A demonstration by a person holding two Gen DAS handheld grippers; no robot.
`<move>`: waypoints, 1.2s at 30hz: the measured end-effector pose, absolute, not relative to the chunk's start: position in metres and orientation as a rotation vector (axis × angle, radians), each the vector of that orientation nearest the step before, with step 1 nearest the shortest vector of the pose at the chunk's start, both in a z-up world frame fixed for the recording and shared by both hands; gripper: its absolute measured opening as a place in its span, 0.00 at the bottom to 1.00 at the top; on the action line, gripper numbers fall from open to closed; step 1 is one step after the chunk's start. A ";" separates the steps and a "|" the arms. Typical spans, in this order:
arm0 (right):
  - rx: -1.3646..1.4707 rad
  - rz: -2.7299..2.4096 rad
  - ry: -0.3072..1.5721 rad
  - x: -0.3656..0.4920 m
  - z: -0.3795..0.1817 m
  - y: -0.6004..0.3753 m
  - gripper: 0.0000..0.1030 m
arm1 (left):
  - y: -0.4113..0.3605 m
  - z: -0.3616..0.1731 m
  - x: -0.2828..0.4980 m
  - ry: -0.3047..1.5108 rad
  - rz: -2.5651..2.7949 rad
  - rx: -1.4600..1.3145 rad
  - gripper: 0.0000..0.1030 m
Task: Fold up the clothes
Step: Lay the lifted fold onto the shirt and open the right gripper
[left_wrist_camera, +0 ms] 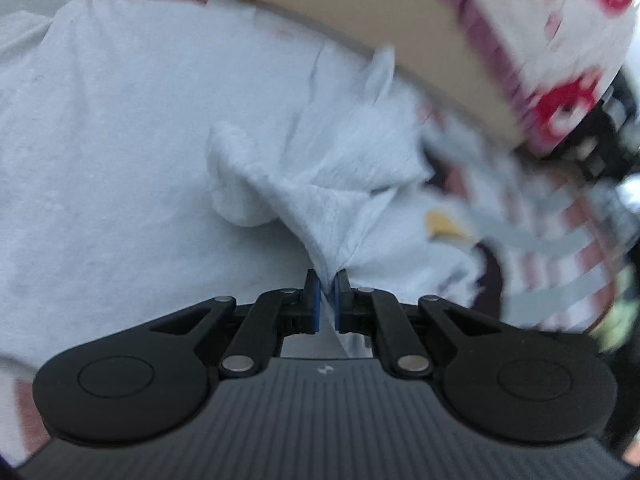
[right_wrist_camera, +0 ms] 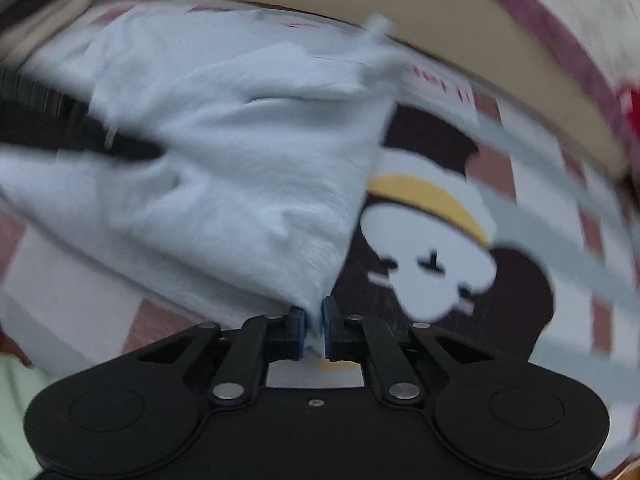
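A pale blue-white garment (left_wrist_camera: 120,140) lies spread over a patterned bedsheet. My left gripper (left_wrist_camera: 327,284) is shut on a bunched fold of this garment, which rises in creases from between the blue pads. In the right wrist view the same garment (right_wrist_camera: 240,184) drapes to the left, and my right gripper (right_wrist_camera: 314,312) is shut on its lower corner. A dark blurred arm of the other gripper (right_wrist_camera: 80,136) crosses the cloth at the left.
The bedsheet (right_wrist_camera: 560,220) has red and grey stripes and a cartoon face with a dark hat and a yellow band (right_wrist_camera: 432,216). A tan bed edge (left_wrist_camera: 320,8) runs along the top, with red-and-white patterned fabric (left_wrist_camera: 568,40) beyond it.
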State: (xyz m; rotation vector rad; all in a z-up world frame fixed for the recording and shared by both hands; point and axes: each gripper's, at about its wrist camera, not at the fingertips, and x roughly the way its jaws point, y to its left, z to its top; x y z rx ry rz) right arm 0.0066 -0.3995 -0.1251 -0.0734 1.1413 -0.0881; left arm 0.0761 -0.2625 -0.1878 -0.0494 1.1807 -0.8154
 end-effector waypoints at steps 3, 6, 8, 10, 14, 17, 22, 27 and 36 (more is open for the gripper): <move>-0.079 -0.083 1.161 0.007 -0.130 -0.400 0.06 | -0.275 -0.186 0.063 1.113 -0.804 0.121 0.07; -0.084 -0.092 1.161 0.007 -0.132 -0.400 0.06 | -0.274 -0.169 0.057 1.013 -0.777 0.176 0.07; -0.050 -0.104 1.165 0.007 -0.131 -0.405 0.06 | -0.269 -0.154 0.056 0.881 -0.671 0.271 0.06; -0.031 -0.107 1.167 0.006 -0.131 -0.407 0.06 | -0.261 -0.143 0.063 0.787 -0.578 0.344 0.06; -0.081 -0.088 1.220 0.006 -0.126 -0.395 0.12 | -0.229 -0.123 0.086 0.802 -0.676 0.225 0.09; 0.048 -0.044 1.234 0.002 -0.103 -0.406 0.21 | -0.230 -0.115 0.083 0.752 -0.770 0.227 0.29; 0.416 0.061 0.970 -0.013 -0.059 -0.443 0.36 | -0.262 -0.132 0.074 0.743 -0.886 0.264 0.45; 0.307 -0.007 0.971 0.001 -0.075 -0.433 0.36 | -0.287 -0.149 0.071 0.679 -0.890 0.332 0.45; 0.384 -0.115 0.905 0.038 -0.111 -0.459 0.36 | -0.328 -0.151 0.098 0.693 -1.153 0.405 0.72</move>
